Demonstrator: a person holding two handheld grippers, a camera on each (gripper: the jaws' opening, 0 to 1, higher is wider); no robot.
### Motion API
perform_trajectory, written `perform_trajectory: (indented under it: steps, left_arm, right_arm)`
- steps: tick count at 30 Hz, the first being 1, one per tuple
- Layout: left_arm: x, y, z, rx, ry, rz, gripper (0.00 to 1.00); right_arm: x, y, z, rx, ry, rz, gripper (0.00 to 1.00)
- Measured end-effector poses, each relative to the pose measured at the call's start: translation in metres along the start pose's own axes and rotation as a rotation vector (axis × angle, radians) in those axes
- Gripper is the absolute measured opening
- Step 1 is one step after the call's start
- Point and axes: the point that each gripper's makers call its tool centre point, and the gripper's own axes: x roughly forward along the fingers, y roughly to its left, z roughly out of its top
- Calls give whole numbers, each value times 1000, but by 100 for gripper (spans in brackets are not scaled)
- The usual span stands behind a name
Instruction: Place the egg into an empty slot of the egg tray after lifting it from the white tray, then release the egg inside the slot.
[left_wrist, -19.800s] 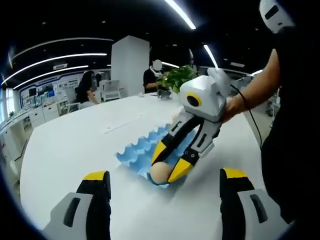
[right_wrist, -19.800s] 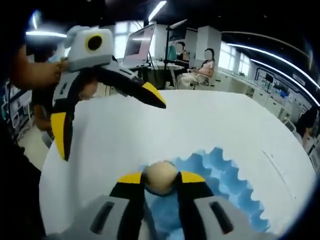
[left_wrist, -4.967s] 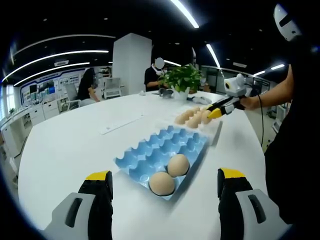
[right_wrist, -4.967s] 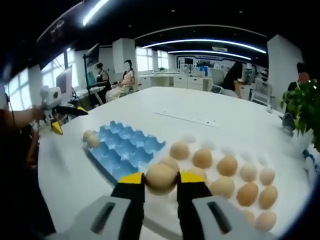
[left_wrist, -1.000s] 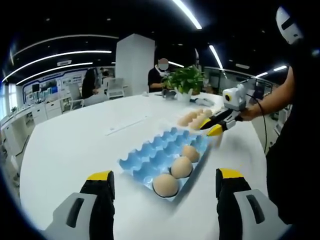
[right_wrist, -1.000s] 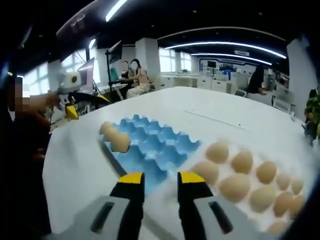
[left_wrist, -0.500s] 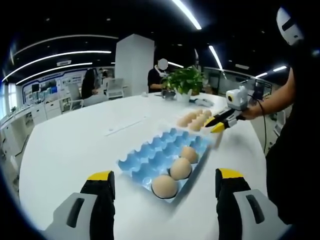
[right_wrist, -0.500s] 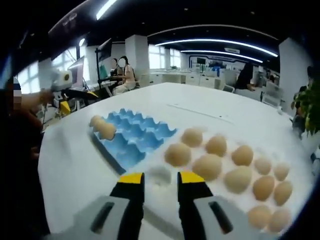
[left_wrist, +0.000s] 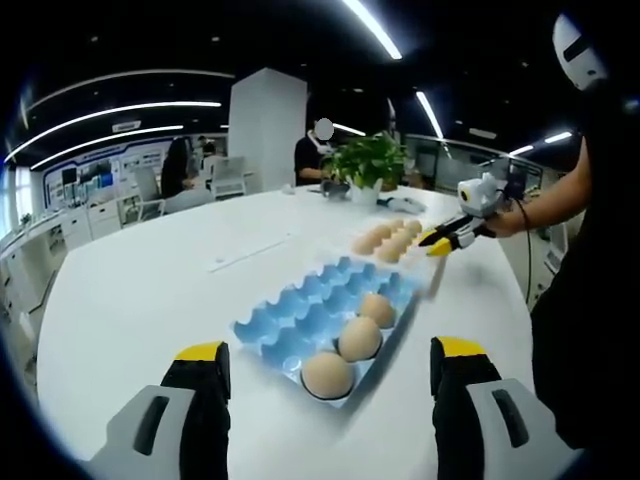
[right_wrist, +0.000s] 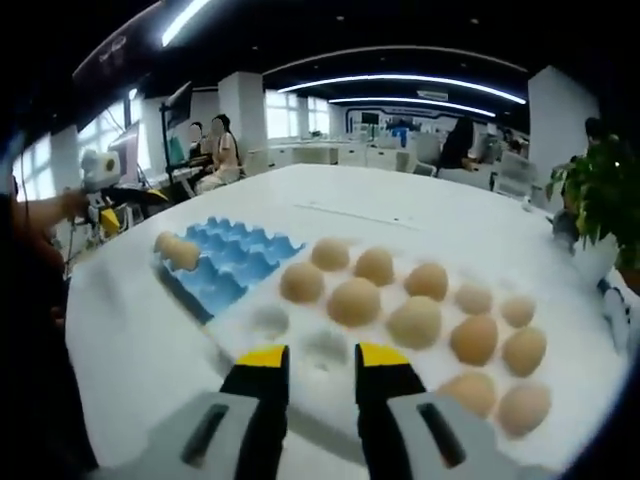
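Right gripper (right_wrist: 310, 362) fingers sit slightly apart, holding nothing, over the white tray (right_wrist: 250, 345); left gripper (left_wrist: 330, 365) wide open before the egg tray (left_wrist: 300, 310).

Open office — white pillar (left_wrist: 268, 130), ceiling striplights (right_wrist: 432, 82).

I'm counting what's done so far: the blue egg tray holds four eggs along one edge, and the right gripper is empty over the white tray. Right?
Not quite: the blue egg tray holds three eggs, not four, as the left gripper view shows. The rest stands: they sit along one edge, and the right gripper is empty, jaws apart, over the white tray.
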Motion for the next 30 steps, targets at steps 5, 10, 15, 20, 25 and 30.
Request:
perform_trajectory:
  steps: [5,10,15,20,25,30]
  left_arm:
    - [0,0,1,1,1,2,82]
    - [0,0,1,0,1,0,82]
    - [1,0,0,1,2,-4,82]
    - [3,-1,2,-2,-2,-5,83]
    - [3,0,1,-4,-2,-3,82]
    - [0,1,0,-3,2,2,82]
  right_arm:
    - [-4,-8,-1,1,6,-23,25]
    - [-16,-34,-3,13,-4,-105,25]
    - [-29,-56,-1,9,-11,-197,26]
    - [-40,-78,-6,4,10,-296,26]
    - [-40,-86,-13,34,23,-315,27]
    - [-38,-90,-24,57,59,-326,28]
